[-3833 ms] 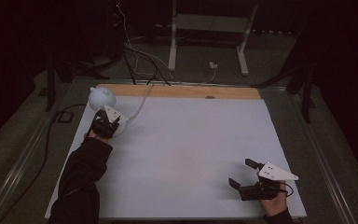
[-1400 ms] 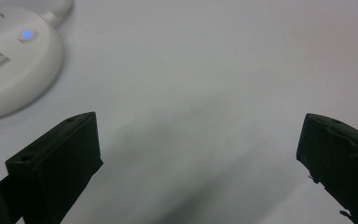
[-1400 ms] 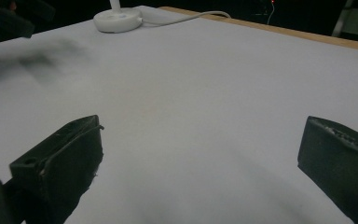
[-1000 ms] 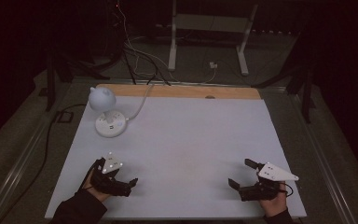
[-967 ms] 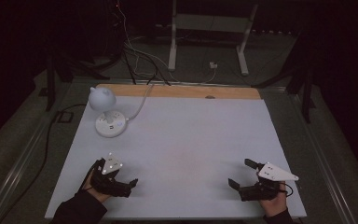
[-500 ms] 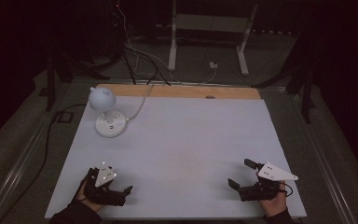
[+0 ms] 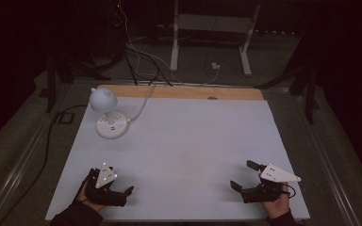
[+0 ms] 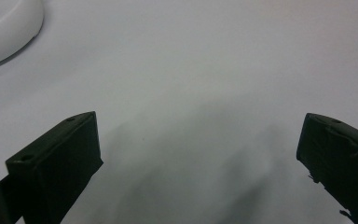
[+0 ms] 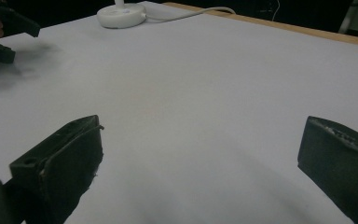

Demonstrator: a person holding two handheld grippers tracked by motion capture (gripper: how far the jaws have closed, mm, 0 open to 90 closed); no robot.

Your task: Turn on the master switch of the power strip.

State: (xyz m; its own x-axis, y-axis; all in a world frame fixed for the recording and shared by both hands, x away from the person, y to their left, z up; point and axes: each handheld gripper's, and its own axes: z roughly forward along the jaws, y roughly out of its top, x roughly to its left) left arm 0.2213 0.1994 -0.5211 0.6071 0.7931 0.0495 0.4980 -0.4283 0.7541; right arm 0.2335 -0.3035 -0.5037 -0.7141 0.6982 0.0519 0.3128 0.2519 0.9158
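Cropping lamp base (image 8: 4,32) at edge, left tool (image 8: 200,154) gapes w/ nothing inside.

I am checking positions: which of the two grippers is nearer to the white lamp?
The left gripper, at the near-left of the table, below the white lamp. The right gripper rests at the near-right corner, much farther across.

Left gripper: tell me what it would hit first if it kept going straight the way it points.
Probably only bare table. The left gripper, jaws open, aims across the white surface; the lamp base lies off to one side of that line, though depth is unclear.
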